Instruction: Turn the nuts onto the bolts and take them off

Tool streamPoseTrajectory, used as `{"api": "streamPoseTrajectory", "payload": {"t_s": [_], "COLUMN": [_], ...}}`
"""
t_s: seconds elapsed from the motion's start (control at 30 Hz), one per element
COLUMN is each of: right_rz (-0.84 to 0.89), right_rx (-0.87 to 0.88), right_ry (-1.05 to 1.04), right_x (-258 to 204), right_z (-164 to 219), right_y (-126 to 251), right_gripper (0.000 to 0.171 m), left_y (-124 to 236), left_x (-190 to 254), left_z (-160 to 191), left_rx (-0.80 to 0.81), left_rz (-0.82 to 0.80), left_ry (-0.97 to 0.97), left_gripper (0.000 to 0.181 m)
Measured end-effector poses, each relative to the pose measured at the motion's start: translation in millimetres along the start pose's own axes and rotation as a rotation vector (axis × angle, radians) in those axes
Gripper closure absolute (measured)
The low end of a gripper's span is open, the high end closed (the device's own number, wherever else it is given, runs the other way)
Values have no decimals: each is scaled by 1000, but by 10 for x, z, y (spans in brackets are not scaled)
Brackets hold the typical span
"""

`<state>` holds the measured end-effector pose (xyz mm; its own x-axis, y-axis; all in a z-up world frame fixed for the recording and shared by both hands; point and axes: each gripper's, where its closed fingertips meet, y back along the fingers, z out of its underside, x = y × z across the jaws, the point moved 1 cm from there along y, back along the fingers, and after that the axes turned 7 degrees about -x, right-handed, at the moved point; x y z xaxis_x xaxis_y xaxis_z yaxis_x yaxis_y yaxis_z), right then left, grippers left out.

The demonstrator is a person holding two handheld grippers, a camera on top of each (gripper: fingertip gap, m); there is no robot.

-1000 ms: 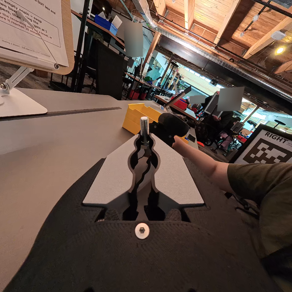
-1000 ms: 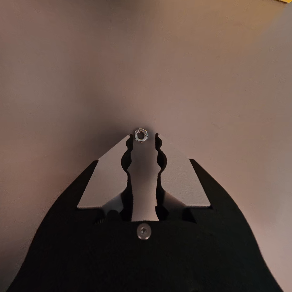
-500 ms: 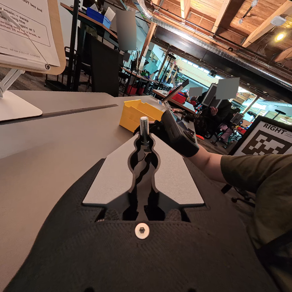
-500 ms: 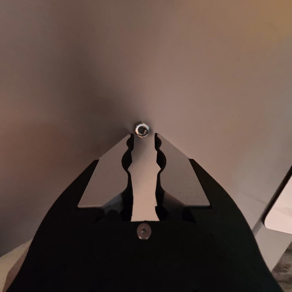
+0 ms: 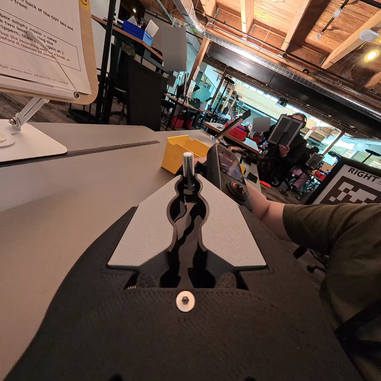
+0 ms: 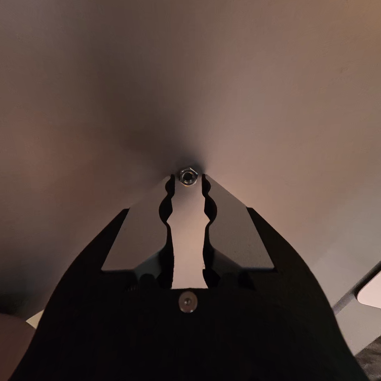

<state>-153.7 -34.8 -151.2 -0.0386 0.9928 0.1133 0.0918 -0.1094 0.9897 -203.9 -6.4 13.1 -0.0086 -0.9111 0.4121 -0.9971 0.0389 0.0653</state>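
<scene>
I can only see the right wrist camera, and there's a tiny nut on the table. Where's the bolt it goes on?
Observer: The bolt is clamped in the left gripper, upright, threaded end up.
Operator: What's behind it?
Observer: A yellow bin sits on the table just behind it.
Operator: Is my gripper close to the bolt?
Observer: Yes. The right gripper, jaws open around the nut, is right beside the bolt, on its right in the left wrist view.

Grey table (image 5: pixel 61 195) under wooden ceiling beams (image 5: pixel 247 14), desks (image 5: pixel 231 132) beyond.
</scene>
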Motion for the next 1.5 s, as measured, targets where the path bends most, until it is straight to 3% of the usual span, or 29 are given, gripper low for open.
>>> {"api": "streamPoseTrajectory", "payload": {"t_s": [0.03, 0.73, 1.07, 1.23, 1.5], "right_rz": [-1, -66, 6, 108, 304], "right_rx": [3, 12, 45, 129, 240], "right_ry": [-5, -83, 19, 17, -139], "right_x": [0, -15, -107, -115, 86], "right_z": [-1, -12, -47, -118, 104], "right_y": [0, -19, 162, 551, 1081], "right_gripper": [145, 154, 155, 154, 155], "left_y": [-4, 12, -51, -190, -570], "left_x": [1, -3, -248, -342, -297], "left_z": [3, 3, 136, 287, 773], "left_rx": [-2, -6, -33, -76, -317], "left_rz": [0, -10, -125, -206, -295], "left_ry": [0, -5, -23, -135, -546], "left_gripper": [174, 174, 174, 175, 174]}}
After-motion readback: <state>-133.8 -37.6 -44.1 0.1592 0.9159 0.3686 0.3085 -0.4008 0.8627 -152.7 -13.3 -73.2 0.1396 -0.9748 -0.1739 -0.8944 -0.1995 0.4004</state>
